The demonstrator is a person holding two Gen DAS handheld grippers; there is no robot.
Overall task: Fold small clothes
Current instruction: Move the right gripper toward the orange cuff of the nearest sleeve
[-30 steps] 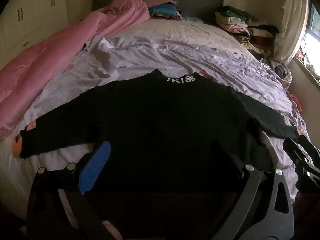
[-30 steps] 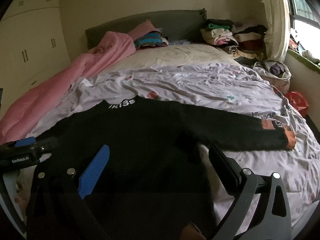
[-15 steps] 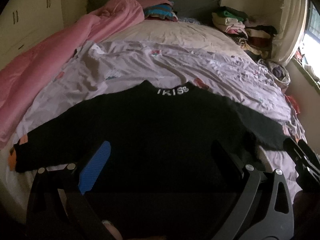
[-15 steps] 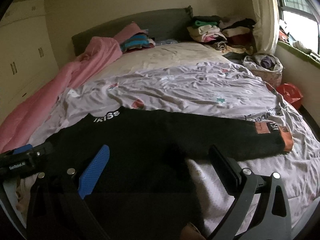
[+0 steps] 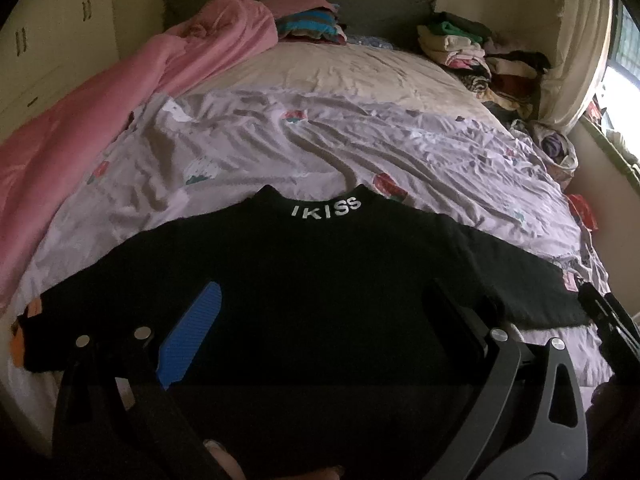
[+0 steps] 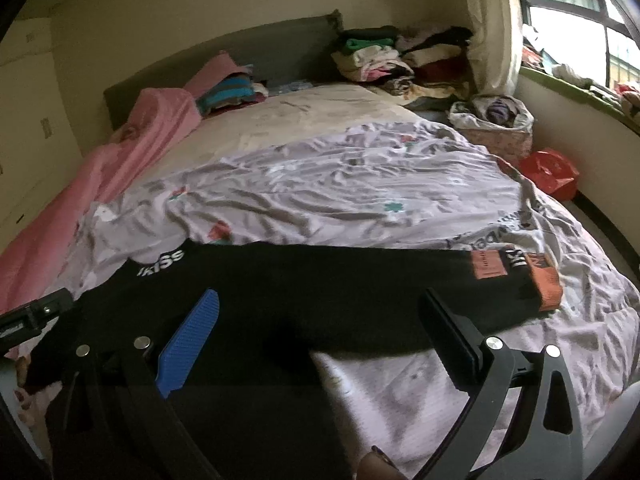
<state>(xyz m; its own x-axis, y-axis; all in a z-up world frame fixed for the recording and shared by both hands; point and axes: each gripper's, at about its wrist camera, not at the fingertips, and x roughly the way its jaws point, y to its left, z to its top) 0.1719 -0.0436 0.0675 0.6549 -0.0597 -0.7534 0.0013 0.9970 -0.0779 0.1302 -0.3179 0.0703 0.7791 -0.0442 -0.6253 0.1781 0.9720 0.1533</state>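
A small black sweater (image 5: 312, 280) with white "IKISS" on its collar lies flat on the lilac bedsheet, sleeves spread to both sides. It also shows in the right wrist view (image 6: 320, 292), its right sleeve ending in an orange cuff (image 6: 548, 288). My left gripper (image 5: 324, 320) is open and empty above the sweater's lower body. My right gripper (image 6: 320, 324) is open and empty above the sweater's right side, near the armpit. The left sleeve's orange cuff (image 5: 18, 344) lies at the left edge.
A pink duvet (image 5: 80, 112) lies along the left side of the bed. Piles of folded clothes (image 5: 472, 52) sit at the headboard's right. A basket of clothes (image 6: 496, 124) and a red bag (image 6: 552, 172) stand beside the bed under the window.
Both grippers have pulled back and up from the sweater; more of the bed shows in both views. The sweater lies unmoved and both grippers stay open.
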